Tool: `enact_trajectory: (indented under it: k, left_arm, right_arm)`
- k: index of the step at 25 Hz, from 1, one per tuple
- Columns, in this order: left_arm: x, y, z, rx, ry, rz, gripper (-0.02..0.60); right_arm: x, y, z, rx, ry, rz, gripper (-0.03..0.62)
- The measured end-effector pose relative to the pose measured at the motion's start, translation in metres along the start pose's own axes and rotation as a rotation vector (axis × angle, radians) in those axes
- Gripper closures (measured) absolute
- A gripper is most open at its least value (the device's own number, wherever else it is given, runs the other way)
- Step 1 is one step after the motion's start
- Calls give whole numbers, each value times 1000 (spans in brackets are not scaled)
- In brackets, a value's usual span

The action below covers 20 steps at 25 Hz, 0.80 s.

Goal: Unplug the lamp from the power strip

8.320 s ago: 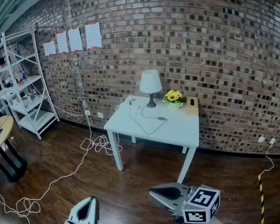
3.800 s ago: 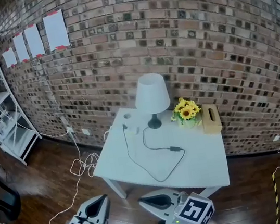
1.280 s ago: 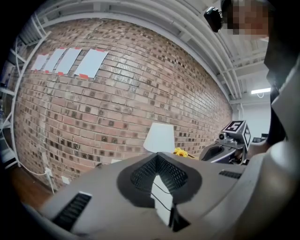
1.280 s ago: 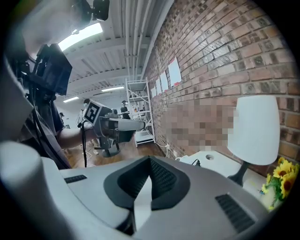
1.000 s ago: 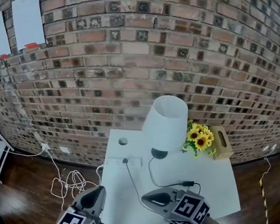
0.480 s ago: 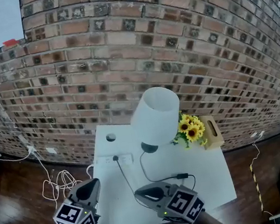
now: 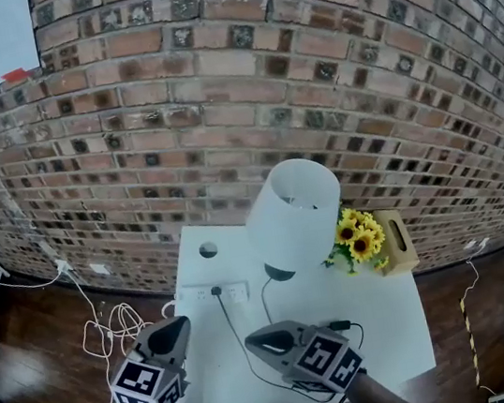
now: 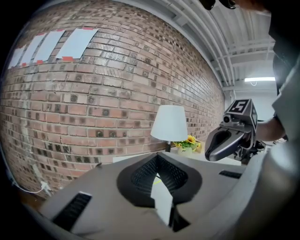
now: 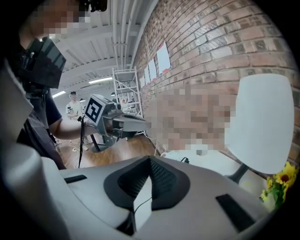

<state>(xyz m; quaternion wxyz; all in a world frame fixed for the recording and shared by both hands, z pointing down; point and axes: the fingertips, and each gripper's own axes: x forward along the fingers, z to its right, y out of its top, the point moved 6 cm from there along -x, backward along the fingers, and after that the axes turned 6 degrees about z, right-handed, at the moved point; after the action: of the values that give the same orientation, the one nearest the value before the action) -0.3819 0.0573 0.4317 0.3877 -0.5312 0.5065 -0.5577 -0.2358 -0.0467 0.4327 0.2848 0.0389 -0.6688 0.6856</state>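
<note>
near the white table's (image 7: 388,340) front edge, left gripper (image 7: 174,330) and right gripper (image 7: 257,341) hover, jaws together, empty; lamp plug (image 7: 216,292) sits in power strip (image 7: 199,296).

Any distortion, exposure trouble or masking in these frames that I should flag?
Head view: heavy fisheye bows the brick wall; light is dim and bluish. Left gripper view: black vignette at the corners, ceiling light blown out. Right gripper view: mosaic masking covers part of the wall; lamp shade flat white.
</note>
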Motion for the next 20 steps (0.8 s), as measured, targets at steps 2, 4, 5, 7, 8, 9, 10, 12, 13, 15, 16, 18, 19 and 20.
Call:
enact_trajectory:
  k: [2, 4, 5, 7, 8, 9, 10, 12, 13, 15, 16, 18, 19, 20]
  left_arm:
    - [10, -4, -9, 18, 20, -14, 566]
    - [24, -10, -18, 54, 30, -40, 566]
    - [31, -14, -22, 72, 31, -55, 566]
    - [46, -23, -28, 84, 29, -85, 566]
    - [53, -27, -31, 81, 26, -100, 566]
    - [60, -31, -33, 80, 22, -114, 566]
    - [67, -35, -35, 82, 17, -127, 566]
    - [80, -43, -39, 90, 7, -152, 566]
    - [86, -47, -41, 92, 4, -163, 566]
    - [96, -55, -45, 98, -3, -187, 566]
    - [100, -59, -47, 105, -6, -199, 566]
    - [108, -69, -49, 129, -13, -227, 566]
    - [113, -74, -49, 142, -17, -241, 566]
    - [117, -79, -50, 149, -22, -254, 566]
  right_arm:
    - [12, -6, 14, -15, -8, -30, 606]
    - [23, -13, 30, -21, -9, -59, 606]
    - [29, -16, 37, -21, -7, -71, 606]
    - [38, -23, 48, -16, 9, -89, 606]
    - [42, -25, 53, -12, 20, -93, 606]
    - [45, -27, 58, -7, 28, -94, 606]
    - [48, -29, 62, -2, 32, -96, 606]
    - [54, -33, 73, 0, 30, -108, 606]
    - [57, -36, 78, 0, 29, -117, 606]
    - [64, -43, 86, 1, 30, -136, 606]
    - [68, -46, 89, 0, 33, -147, 606]
    - [77, -52, 99, -8, 34, -169, 606]
    - [81, -55, 104, -12, 30, -179, 606]
    - [86, -58, 110, -14, 24, -188, 606]
